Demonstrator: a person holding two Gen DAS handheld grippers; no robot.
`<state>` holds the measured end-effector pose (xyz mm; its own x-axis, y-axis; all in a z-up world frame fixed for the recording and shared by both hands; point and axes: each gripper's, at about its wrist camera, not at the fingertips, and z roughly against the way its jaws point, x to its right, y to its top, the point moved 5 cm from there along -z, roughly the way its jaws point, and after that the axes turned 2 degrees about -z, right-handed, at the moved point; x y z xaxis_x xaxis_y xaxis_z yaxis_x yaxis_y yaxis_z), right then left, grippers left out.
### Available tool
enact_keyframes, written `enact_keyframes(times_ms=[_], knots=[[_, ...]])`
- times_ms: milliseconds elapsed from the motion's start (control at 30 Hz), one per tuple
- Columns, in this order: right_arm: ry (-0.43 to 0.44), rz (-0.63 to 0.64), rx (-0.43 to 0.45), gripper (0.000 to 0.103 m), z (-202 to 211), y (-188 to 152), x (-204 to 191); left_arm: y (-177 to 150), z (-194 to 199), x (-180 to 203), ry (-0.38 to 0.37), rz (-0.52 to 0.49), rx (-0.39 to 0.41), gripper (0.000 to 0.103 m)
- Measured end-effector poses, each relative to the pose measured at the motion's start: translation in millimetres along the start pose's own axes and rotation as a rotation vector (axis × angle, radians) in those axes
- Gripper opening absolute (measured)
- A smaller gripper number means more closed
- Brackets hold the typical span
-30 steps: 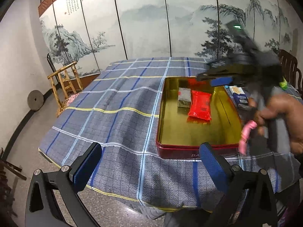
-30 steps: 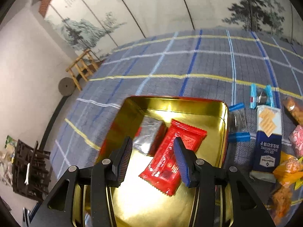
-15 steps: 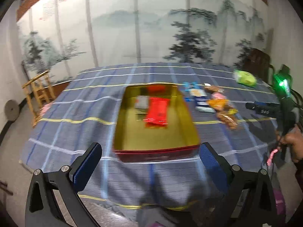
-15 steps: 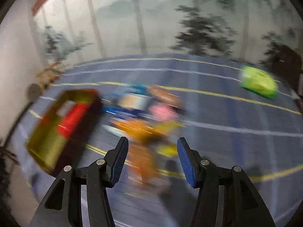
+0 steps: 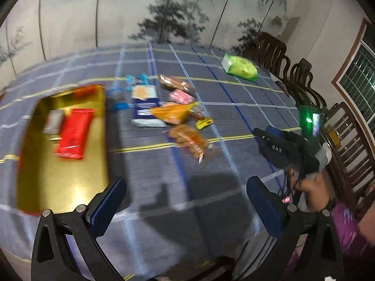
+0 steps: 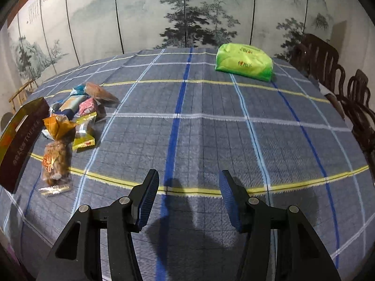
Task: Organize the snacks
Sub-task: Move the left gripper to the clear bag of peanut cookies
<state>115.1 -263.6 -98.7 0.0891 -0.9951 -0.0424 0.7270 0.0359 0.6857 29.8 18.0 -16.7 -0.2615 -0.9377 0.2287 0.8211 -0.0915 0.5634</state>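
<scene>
Several loose snack packets lie in a heap on the table's left half, just beside the right wall of the gold-lined tin, well short of the table's near edge. Nearest that edge is a clear bag of brown nuggets, its long axis running roughly from the near edge toward the far one. From the right gripper the heap sits forward and well to the left; from the left gripper it is almost straight ahead. By judgement the left one has the straighter line, though the difference looks small.

Both grippers are released and empty, jaws apart over bare cloth.

Wrappers are thin, glossy, crinkled film: orange, pink, yellow, blue. Inside the tin lie a flat red packet and a silvery one. The tin is rigid metal, mirror-bright within, dark red outside. A soft green pack rests apart near the far right corner. The table wears a woven checked cloth.
</scene>
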Motion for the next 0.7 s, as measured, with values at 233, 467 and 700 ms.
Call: enact_keyframes(times_ms=[233, 467, 700], knots=[[0.102, -0.048, 0.039, 0.056, 4.6, 2.9, 5.3, 34.9, -82.9, 5.2, 0.054, 0.113, -0.141, 0.082], [0.179, -0.079, 0.068, 0.060, 10.3, 2.8, 7.7, 41.3, -129.5, -5.5, 0.140, 0.200, -0.237, 0.074], [0.223, -0.103, 0.093, 0.062, 14.6, 3.0, 11.5, 41.5, -146.0, 4.9, 0.220, 0.168, -0.255, 0.075]])
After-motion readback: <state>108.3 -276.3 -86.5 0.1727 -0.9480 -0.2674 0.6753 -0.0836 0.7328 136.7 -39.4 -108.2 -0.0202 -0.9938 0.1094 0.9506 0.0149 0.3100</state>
